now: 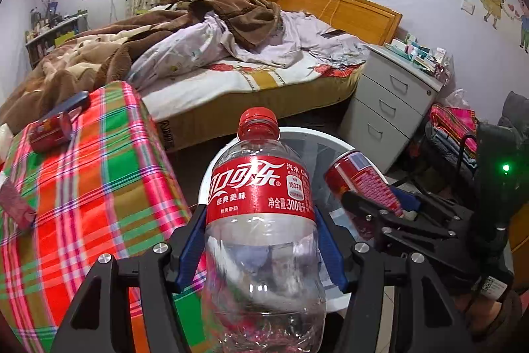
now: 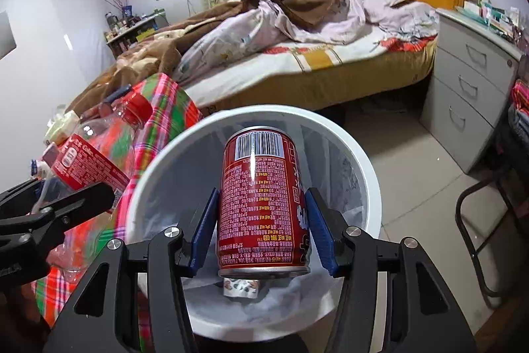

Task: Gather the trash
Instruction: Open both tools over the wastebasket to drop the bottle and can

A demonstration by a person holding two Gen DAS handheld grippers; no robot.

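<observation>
- Our left gripper squeezes a clear, empty cola bottle with a red cap, mid-frame.
- Our right gripper pinches a red can, barcode end up, over the white trash bin.
- Another red can lies on the checked cloth, left.

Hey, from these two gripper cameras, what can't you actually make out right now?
- Trash bin floor: right wrist view, the red can covers most of it.
- Crumpled item in the bin: half hidden under the can.
- Coke bottle base: left wrist view, cut off by the bottom edge.
- Clutter on the drawer unit: too small.
</observation>
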